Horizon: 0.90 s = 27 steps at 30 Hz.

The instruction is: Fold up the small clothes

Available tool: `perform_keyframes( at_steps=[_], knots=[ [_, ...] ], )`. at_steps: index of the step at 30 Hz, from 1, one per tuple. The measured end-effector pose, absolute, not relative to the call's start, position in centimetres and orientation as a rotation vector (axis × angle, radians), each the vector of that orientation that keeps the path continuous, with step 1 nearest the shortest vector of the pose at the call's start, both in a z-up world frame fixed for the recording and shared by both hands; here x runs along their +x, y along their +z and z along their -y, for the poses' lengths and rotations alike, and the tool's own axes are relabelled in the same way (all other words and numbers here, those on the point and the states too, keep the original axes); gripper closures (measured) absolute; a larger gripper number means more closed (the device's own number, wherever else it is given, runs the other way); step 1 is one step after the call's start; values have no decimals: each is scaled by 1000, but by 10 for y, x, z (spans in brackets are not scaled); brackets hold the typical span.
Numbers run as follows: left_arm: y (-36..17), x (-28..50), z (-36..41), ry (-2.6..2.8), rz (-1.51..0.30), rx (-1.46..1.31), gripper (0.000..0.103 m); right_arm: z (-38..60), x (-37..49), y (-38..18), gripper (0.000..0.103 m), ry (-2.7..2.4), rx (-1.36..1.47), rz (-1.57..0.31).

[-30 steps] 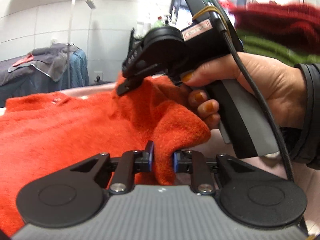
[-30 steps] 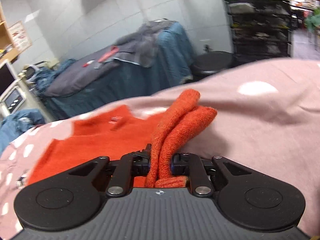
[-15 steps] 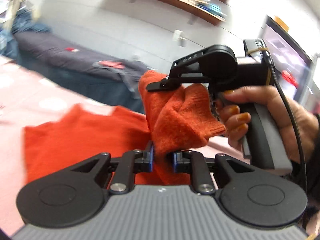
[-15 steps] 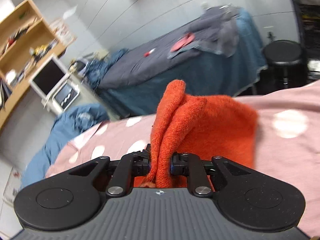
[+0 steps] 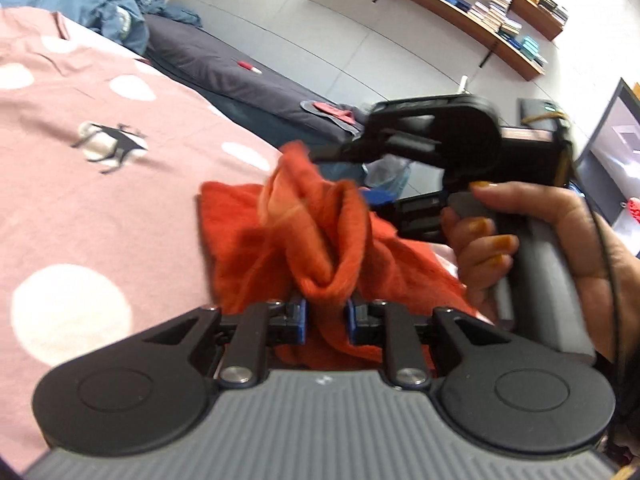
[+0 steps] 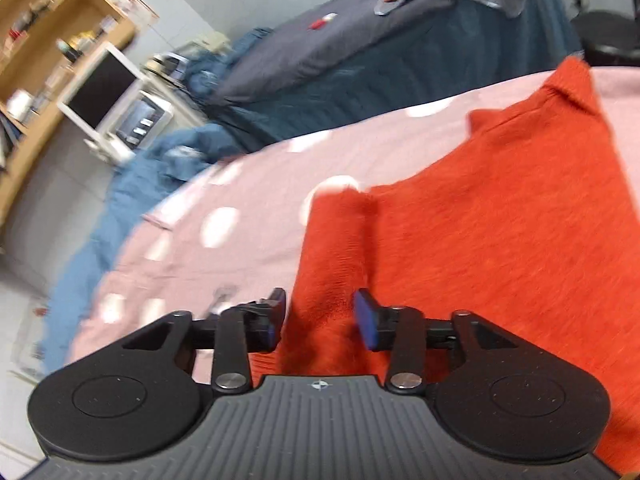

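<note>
No readable text in either view. Book spines on the wall shelf (image 5: 496, 4) too small. Monitor (image 6: 102, 88) screen dark.

The black right gripper (image 6: 318, 316) has just been opening its jaws; the blue-padded jaws stand apart with a raised ridge of the fuzzy orange knitted garment (image 6: 500, 220) between them, neither pad pressing on it. The rest of the garment spreads flat to the right of the jaws and ahead of them. It lies on a pink cloth with white dots (image 6: 240, 200), which shows left of the jaws.
</note>
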<state>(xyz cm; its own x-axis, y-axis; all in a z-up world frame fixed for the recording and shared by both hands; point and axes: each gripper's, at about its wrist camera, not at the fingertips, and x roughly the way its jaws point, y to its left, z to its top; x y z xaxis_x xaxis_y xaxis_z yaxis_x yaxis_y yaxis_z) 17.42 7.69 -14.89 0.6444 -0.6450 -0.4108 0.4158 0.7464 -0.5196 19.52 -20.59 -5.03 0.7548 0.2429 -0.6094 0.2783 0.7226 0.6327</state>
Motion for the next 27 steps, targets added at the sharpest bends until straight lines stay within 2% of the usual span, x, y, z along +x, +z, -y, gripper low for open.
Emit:
perform_keyframes(
  at_steps=[4, 6, 7, 8, 11, 12, 13, 18, 20, 21, 22, 27],
  knots=[
    [-149, 169, -93, -566, -643, -446, 78, 203, 172, -24, 32, -29, 610, -663],
    [-152, 173, -100, -533, -670, -492, 73, 203, 157, -16, 24, -75, 510, -635],
    [-154, 174, -103, -525, -683, -506, 71, 204, 150, -15, 15, -100, 475, -624],
    [-155, 175, -104, -520, -697, -504, 71, 209, 139, -14, 10, -117, 451, -612],
    [-153, 171, -104, -482, -697, -448, 66, 225, 104, -15, 8, -170, 415, -595],
    [-151, 169, -105, -460, -697, -430, 58, 232, 92, -18, 7, -188, 422, -593],
    [-150, 168, -107, -438, -698, -422, 54, 240, 80, -21, 2, -209, 447, -597],
    [-146, 168, -126, -437, -742, -488, 55, 272, 32, -46, 0, -255, 640, -617],
    [-144, 166, -129, -490, -760, -557, 46, 277, 18, -56, 0, -258, 706, -612],
    [-144, 164, -128, -522, -766, -581, 32, 280, 13, -61, 0, -256, 747, -606],
    [-144, 162, -125, -547, -773, -601, 23, 282, 8, -67, 0, -249, 795, -599],
    [-154, 159, -102, -570, -813, -620, 20, 283, -5, -90, 0, -201, 1015, -575]
  ],
)
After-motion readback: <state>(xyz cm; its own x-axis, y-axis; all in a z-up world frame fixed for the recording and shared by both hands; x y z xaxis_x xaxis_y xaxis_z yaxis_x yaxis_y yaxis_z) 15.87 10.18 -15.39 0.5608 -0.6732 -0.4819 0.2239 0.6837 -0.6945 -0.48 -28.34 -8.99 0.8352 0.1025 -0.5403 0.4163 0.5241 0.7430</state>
